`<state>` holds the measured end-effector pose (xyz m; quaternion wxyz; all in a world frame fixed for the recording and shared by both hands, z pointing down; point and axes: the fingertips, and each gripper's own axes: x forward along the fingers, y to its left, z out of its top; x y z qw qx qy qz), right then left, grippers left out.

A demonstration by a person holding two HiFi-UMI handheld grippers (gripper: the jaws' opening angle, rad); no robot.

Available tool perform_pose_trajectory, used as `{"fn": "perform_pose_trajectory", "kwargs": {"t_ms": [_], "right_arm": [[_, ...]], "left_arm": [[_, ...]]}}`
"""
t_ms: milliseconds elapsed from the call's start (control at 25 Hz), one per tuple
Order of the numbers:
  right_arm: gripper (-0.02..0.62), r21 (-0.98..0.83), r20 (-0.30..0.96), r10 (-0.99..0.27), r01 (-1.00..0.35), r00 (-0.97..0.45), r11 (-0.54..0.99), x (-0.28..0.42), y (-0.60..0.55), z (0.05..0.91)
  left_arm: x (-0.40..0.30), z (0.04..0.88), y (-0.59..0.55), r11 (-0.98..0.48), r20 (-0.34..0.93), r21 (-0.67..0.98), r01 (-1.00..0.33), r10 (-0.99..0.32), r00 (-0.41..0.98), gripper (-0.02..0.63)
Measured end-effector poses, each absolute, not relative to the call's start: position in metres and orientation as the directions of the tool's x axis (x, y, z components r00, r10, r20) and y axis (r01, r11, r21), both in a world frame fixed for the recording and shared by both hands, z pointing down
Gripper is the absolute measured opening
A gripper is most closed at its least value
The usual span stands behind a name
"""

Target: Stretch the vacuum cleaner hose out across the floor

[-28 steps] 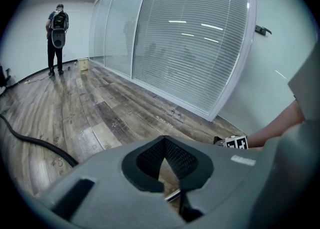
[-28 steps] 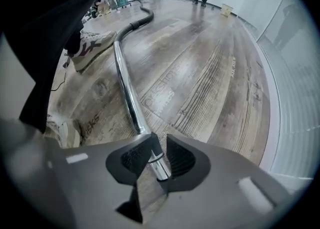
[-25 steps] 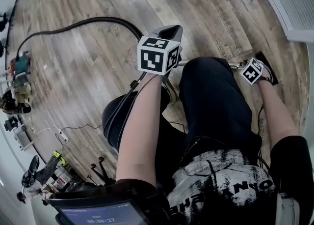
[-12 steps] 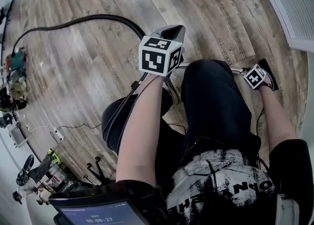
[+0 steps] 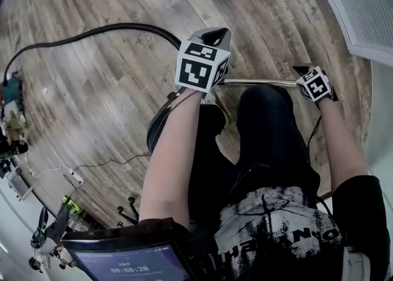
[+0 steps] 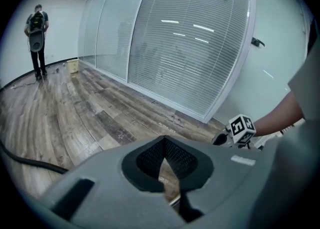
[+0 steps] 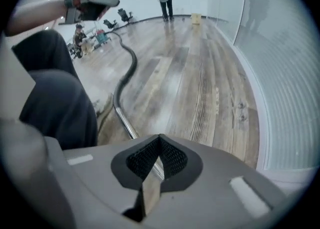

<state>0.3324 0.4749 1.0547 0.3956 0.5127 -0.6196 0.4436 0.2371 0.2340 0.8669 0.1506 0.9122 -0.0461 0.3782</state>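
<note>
Right gripper (image 7: 159, 145): fingers clamped on the chrome vacuum wand (image 5: 261, 81), which spans across toward the left gripper (image 6: 164, 145). Left fingers closed. Black hose (image 5: 92, 31) lies on the wood floor (image 5: 110, 102), curving away leftward.

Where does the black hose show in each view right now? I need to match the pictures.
Head view: the black hose arcs across the upper left.
Left gripper view: it crosses the bottom-left edge.
Right gripper view: it snakes down left of centre.
Shared landmark: the metal tube, low between the jaws in the left gripper view and running from the hose in the right gripper view.
</note>
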Motion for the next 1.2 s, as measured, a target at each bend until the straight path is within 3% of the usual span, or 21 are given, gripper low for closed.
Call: {"fn": "perform_pose_trajectory", "kwargs": {"t_ms": [280, 560, 880, 1200], "right_arm": [[0.005, -0.285, 0.762, -0.602, -0.958, -0.237, 0.016, 0.308, 0.395, 0.784], [0.006, -0.386, 0.429, -0.835, -0.906, -0.344, 0.175, 0.271, 0.316, 0.486], [0.006, -0.361, 0.082, -0.913, -0.865, -0.401, 0.348, 0.229, 0.188, 0.269], [0.006, -0.441, -0.193, -0.867, -0.748, -0.460, 0.496, 0.208, 0.132, 0.164]], "left_arm": [[0.215, 0.688, 0.226, -0.913, 0.652, 0.333, -0.236, 0.042, 0.757, 0.000], [0.189, 0.486, 0.203, -0.920, 0.573, 0.313, -0.235, -0.015, 0.819, 0.000], [0.180, 0.307, 0.128, -0.962, 0.415, 0.202, -0.186, -0.088, 0.906, 0.000], [0.153, 0.207, 0.083, -0.969, 0.301, 0.115, -0.219, -0.176, 0.937, 0.000]]}}
